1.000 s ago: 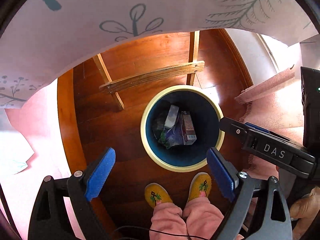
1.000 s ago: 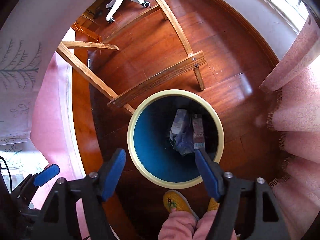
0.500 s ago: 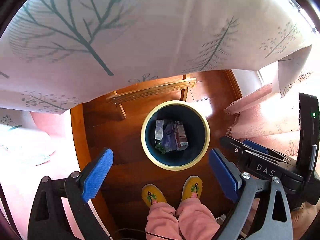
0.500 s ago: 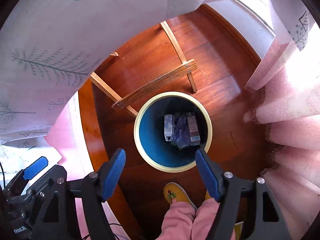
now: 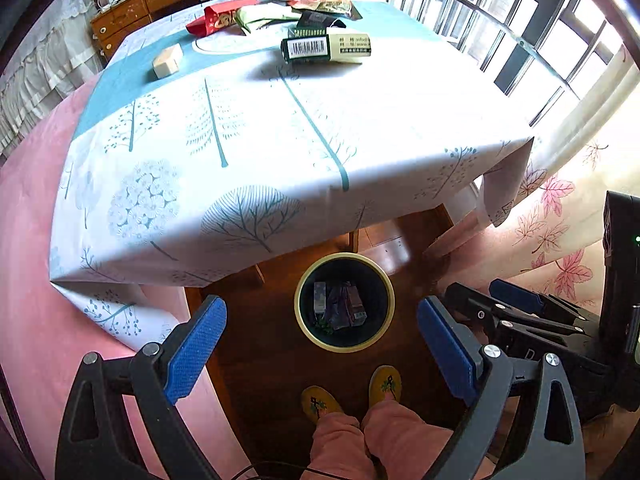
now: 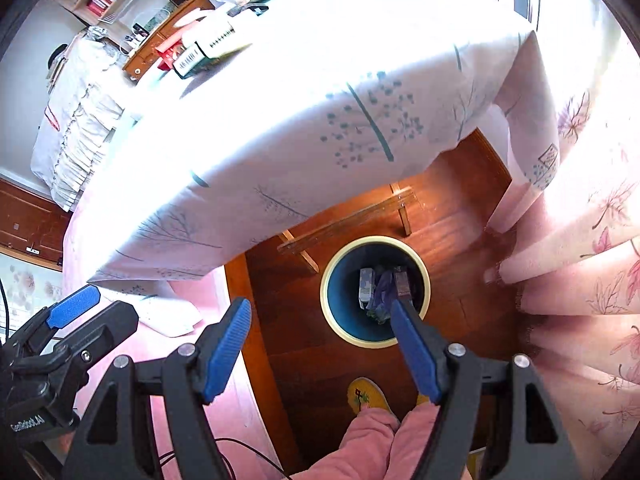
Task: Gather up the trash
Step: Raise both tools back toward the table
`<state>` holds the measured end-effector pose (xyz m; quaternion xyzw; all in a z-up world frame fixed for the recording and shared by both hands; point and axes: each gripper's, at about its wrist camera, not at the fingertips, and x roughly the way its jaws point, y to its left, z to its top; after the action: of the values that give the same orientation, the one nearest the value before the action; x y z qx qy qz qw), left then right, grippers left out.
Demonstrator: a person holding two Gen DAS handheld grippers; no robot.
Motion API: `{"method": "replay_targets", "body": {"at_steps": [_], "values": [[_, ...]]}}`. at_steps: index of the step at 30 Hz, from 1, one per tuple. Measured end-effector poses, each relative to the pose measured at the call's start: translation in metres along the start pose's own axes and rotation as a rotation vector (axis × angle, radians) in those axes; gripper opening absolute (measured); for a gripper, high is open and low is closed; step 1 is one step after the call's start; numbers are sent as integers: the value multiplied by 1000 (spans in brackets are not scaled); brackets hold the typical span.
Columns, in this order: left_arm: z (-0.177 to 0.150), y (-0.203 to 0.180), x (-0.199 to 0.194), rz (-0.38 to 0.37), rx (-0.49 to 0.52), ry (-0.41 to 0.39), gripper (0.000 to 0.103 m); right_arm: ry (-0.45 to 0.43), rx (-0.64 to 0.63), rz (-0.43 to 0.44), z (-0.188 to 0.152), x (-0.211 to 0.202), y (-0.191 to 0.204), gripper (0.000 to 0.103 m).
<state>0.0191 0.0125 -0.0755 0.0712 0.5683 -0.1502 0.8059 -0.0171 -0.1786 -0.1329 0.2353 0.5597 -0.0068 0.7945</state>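
Both your left claw (image 5: pixel 320 354) and right claw (image 6: pixel 320 350) are spread and empty above the bin (image 5: pixel 345 302), wrappers and boxes (image 5: pixel 326 46) apparently remain on the counter (image 5: pixel 280 120), and the slick overhanging cloth could drag.

Table (image 5: pixel 280 128) holds wrappers (image 5: pixel 276 14), boxes (image 5: pixel 326 46)

Tree-print tablecloth (image 5: pixel 280 152), pink curtain (image 5: pixel 560 240), wooden floor (image 5: pixel 264 344)
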Motion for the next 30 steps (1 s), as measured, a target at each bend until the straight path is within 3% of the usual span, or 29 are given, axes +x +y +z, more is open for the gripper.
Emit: {"method": "replay_targets", "body": {"at_steps": [9, 16, 24, 30], "values": [[24, 8, -69, -8, 47, -110, 95, -158, -57, 4, 21, -77, 30, 73], [40, 24, -95, -1, 53, -180, 95, -238, -174, -36, 39, -104, 61, 73], [63, 49, -91, 33, 9, -185, 95, -293, -392, -97, 72, -106, 108, 73], [84, 65, -64, 109, -50, -138, 95, -289, -573, -147, 114, -74, 133, 73]]}}
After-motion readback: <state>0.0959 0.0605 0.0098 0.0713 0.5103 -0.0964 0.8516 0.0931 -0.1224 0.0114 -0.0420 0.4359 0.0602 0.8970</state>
